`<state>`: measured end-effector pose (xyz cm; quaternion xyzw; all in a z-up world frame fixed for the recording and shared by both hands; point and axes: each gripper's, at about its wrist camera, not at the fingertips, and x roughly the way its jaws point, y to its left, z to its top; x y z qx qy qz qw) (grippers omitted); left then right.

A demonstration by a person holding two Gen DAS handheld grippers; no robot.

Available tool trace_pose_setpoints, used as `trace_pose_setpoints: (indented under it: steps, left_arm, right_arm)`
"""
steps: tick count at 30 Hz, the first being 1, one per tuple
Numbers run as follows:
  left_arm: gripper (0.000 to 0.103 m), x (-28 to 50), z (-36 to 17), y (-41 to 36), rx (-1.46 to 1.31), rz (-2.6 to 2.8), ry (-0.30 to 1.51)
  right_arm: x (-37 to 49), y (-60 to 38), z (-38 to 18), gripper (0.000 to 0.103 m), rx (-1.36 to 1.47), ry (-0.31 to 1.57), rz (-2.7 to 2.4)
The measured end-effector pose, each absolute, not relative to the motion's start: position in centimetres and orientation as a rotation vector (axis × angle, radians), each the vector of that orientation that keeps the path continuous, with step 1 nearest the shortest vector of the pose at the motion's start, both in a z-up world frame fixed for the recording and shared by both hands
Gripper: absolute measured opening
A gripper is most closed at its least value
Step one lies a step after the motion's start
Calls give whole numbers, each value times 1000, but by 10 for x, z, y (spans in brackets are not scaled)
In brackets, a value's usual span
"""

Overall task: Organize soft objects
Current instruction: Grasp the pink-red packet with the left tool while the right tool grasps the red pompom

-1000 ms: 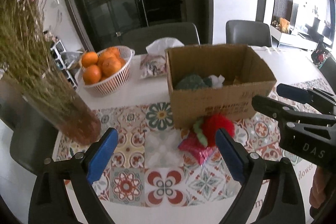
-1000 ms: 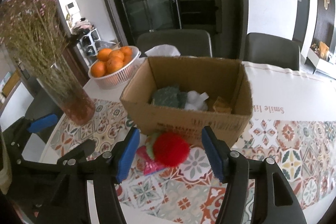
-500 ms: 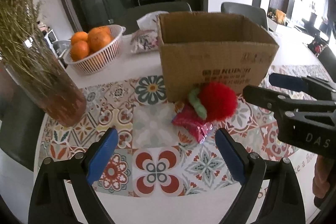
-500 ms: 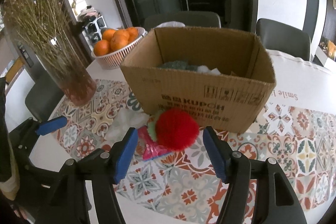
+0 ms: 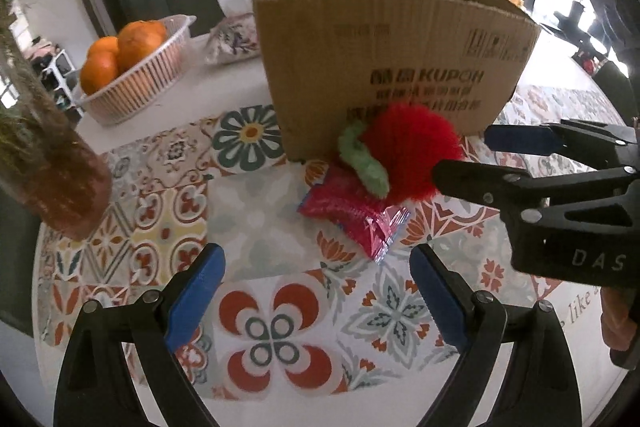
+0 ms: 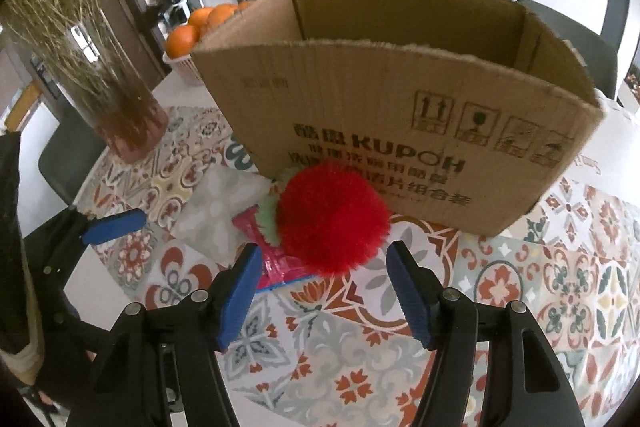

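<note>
Patterned tile-print cloth [image 5: 276, 331] covers the table in both views; its far white portion is only partly visible. Nearest the right wrist camera, the right gripper [image 6: 325, 291] has its jaws wide apart and empty, the blue pads flanking the near edge of a red fluffy plush [image 6: 334, 217]. The plush has a green leaf piece [image 5: 364, 163] and rests on a pink foil packet [image 5: 352, 215], whose far end is covered by the plush. The left gripper [image 5: 316, 291] likewise stands wide open with nothing between its pads, short of the packet. The plush touches or nearly touches the front wall of a cardboard box [image 6: 400, 107]; which cannot be determined. The box contents are hidden from both cameras by its walls. Left of the box, a glass vase of dried stems [image 6: 120, 107] is cut off at the frame edge. Beyond, a basket of oranges [image 5: 136, 67] and a partly hidden tissue pack [image 5: 236, 39] stand before dark, indistinct cabinets.
</note>
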<state>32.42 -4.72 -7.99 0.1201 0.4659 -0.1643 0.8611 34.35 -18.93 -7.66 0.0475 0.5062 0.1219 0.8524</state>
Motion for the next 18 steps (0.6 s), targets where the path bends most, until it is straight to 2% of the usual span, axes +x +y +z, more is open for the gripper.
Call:
trace_pose_setpoints:
  steps: [18]
  left_arm:
    - [94, 372, -122, -61, 264, -494, 968]
  right_arm:
    - [388, -184, -118, 65, 99, 1105, 325]
